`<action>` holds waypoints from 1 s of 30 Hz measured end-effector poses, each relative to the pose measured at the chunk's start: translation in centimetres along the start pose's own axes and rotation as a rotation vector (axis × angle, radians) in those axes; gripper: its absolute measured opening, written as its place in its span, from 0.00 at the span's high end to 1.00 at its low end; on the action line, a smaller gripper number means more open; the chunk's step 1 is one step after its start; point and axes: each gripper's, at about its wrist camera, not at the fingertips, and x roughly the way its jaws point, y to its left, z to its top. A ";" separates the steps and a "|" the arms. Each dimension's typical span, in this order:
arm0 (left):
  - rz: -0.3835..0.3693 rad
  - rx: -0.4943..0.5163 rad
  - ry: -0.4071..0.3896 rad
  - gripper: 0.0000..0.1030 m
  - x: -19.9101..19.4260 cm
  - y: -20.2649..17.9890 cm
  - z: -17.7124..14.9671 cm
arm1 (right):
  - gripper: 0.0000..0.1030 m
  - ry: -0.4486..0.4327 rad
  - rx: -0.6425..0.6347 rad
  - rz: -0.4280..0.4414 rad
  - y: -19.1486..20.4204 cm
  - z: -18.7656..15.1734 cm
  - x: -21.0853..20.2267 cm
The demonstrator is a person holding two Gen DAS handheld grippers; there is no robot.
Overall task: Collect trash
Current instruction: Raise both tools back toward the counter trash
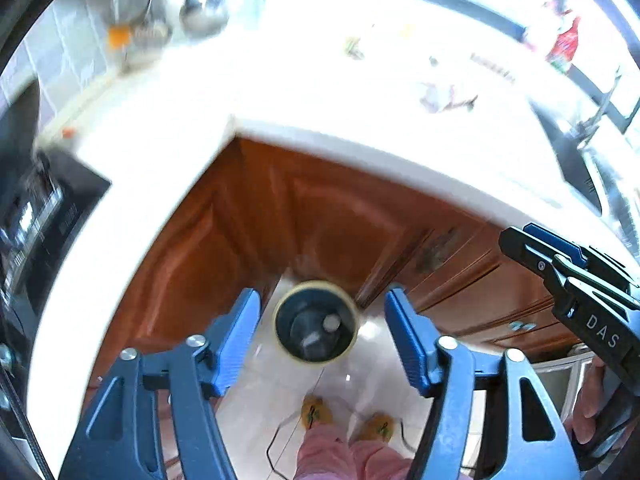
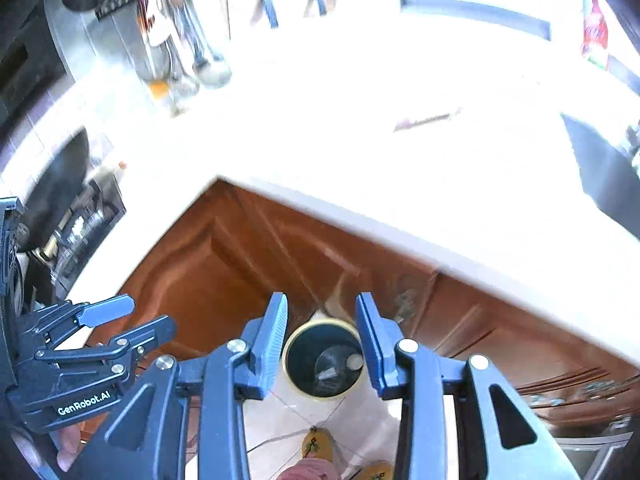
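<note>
Gleaming white, the glossy L-shaped worktop (image 1: 280,92) curves above reddish wooden cabinets (image 1: 320,216). Down on the pale tiled floor (image 2: 352,416) stands the round, cream-rimmed trash bin (image 1: 315,323), small scraps inside. Left gripper (image 1: 322,330) fingers are spread, empty; right gripper (image 2: 321,340) likewise. Only the left view shows crumpled litter (image 1: 446,96) on the worktop.

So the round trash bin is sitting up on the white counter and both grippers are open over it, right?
Not quite. The round trash bin stands on the tiled floor, beside the brown cabinets and below the white counter; the left wrist view shows this. The left gripper and right gripper are open over it.
</note>
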 end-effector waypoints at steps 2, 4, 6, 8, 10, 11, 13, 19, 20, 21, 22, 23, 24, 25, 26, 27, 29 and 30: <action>-0.001 0.016 -0.049 0.31 -2.7 -0.8 1.6 | 0.64 -0.025 0.006 -0.008 -0.4 1.2 -2.8; 0.000 0.036 -0.090 0.31 -5.3 -1.5 3.3 | 0.63 -0.047 0.026 -0.001 -1.1 1.6 -4.8; 0.006 0.054 -0.125 0.31 -6.9 -2.6 4.3 | 0.62 -0.073 0.049 0.006 -1.9 2.4 -7.3; 0.007 0.068 -0.164 0.31 -9.0 -3.8 5.5 | 0.62 -0.086 0.061 0.023 -2.1 3.0 -9.1; 0.011 0.083 -0.197 0.31 -10.7 -4.5 6.0 | 0.61 -0.075 0.072 0.044 -2.4 3.8 -9.9; 0.015 0.090 -0.212 0.31 -11.7 -4.9 6.4 | 0.57 -0.069 0.083 0.063 -2.6 4.2 -10.3; 0.015 0.104 -0.240 0.31 -12.8 -5.2 7.3 | 0.54 -0.077 0.108 0.092 -3.2 5.0 -11.2; -0.006 0.130 -0.283 0.31 -13.1 -5.8 9.4 | 0.46 -0.104 0.166 0.096 -4.3 6.3 -12.4; -0.018 0.131 -0.286 0.31 -13.1 -5.7 10.0 | 0.45 -0.104 0.185 0.094 -4.5 6.7 -12.4; -0.037 0.133 -0.287 0.31 -13.0 -5.5 10.6 | 0.45 -0.105 0.203 0.094 -4.6 7.1 -12.3; -0.055 0.132 -0.286 0.31 -12.8 -5.3 11.1 | 0.45 -0.104 0.223 0.092 -4.7 7.5 -12.2; -0.066 0.133 -0.287 0.31 -12.9 -5.2 11.6 | 0.44 -0.100 0.246 0.088 -4.8 7.9 -12.0; -0.079 0.134 -0.291 0.31 -12.8 -4.9 12.2 | 0.44 -0.096 0.269 0.086 -4.9 8.5 -11.7; -0.094 0.136 -0.294 0.31 -12.6 -4.5 13.0 | 0.44 -0.095 0.285 0.085 -4.8 8.9 -11.5; -0.109 0.138 -0.296 0.31 -12.3 -4.2 13.8 | 0.44 -0.092 0.302 0.081 -4.7 9.5 -11.1; -0.127 0.139 -0.298 0.31 -11.9 -3.8 14.7 | 0.44 -0.086 0.320 0.071 -4.6 10.1 -10.8; -0.158 0.134 -0.292 0.31 -10.8 -3.1 16.3 | 0.44 -0.076 0.356 0.054 -4.3 11.2 -10.3; -0.169 0.121 -0.282 0.31 -10.1 -2.7 17.2 | 0.44 -0.072 0.379 0.049 -4.1 11.7 -10.1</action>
